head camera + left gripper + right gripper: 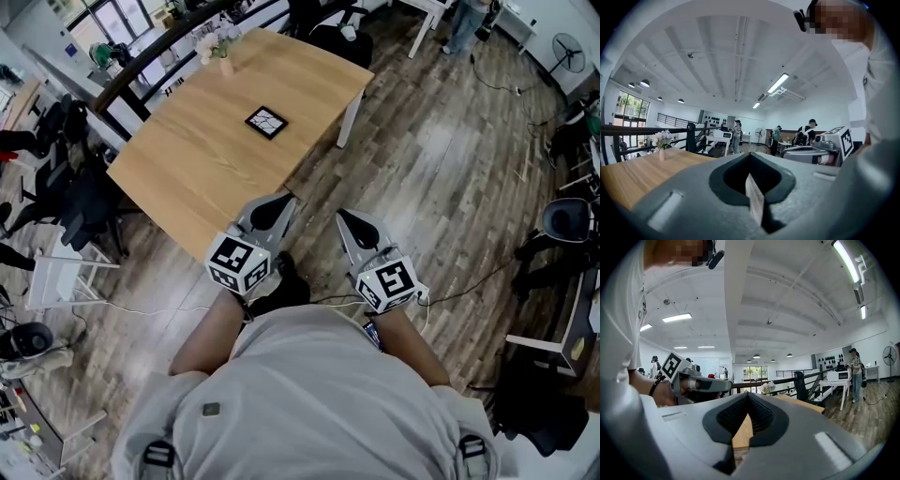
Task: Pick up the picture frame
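**Hovering at the table's near edge, both grippers shut and empty**

Picture frame (266, 122) lies flat on the table (187, 159), toward the far side and well apart from both grippers. Left gripper (277, 201) has its tip at the table's near edge. Right gripper (348, 221) is just off that edge, above plank floor (441, 169). The jaws of both are pressed together with nothing between them.

Bare tabletop lies on every side of the frame. Vase of flowers (223, 54) stands at the far corner. Floor to the right of the table is open; chairs (75, 202) crowd its left edge.

The frame's picture is too small to read. Neither gripper view shows the frame.
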Motion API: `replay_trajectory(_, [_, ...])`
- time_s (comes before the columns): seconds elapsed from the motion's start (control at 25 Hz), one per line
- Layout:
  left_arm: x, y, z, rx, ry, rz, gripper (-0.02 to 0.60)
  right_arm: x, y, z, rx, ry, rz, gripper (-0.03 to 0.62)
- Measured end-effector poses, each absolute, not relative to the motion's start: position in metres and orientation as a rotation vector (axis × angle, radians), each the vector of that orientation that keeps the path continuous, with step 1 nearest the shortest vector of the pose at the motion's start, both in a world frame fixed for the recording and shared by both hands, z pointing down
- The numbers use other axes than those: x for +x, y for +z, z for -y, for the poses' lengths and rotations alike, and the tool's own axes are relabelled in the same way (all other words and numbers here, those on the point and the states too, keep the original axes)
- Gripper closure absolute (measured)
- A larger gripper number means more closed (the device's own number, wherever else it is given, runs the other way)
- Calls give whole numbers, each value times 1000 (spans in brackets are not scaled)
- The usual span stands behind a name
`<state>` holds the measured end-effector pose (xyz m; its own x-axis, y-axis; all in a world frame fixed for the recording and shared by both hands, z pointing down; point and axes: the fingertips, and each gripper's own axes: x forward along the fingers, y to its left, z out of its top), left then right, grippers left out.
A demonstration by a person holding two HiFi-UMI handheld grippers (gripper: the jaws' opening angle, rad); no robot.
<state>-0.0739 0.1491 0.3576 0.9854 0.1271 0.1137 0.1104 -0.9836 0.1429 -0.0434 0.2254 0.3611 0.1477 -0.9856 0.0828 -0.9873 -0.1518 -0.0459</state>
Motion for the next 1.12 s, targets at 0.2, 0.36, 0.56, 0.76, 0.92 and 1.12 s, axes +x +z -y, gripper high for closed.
replay_trajectory(0.2, [-48,360,-106,2986,185,-178,581,-16,363,-180,2353,158,2039,585])
replay_trajectory(0.36, [-22,367,-66,2972,182,-158,581,8,368,-137,2323,166,2058,585])
replay_trajectory(0.56, [2,368,-12,2970,179,-148,580,34,370,-80,2303,181,2067,585])
replay_trajectory(0.76, [13,359,41,2966,169,-126,581,44,362,-23,2261,183,2096,585])
replay_trajectory(0.92, [17,355,69,2966,156,-101,581,47,363,8,2230,199,2125,585])
replay_trajectory(1.12, [14,356,91,2969,149,-55,581,48,365,38,2174,200,2169,585])
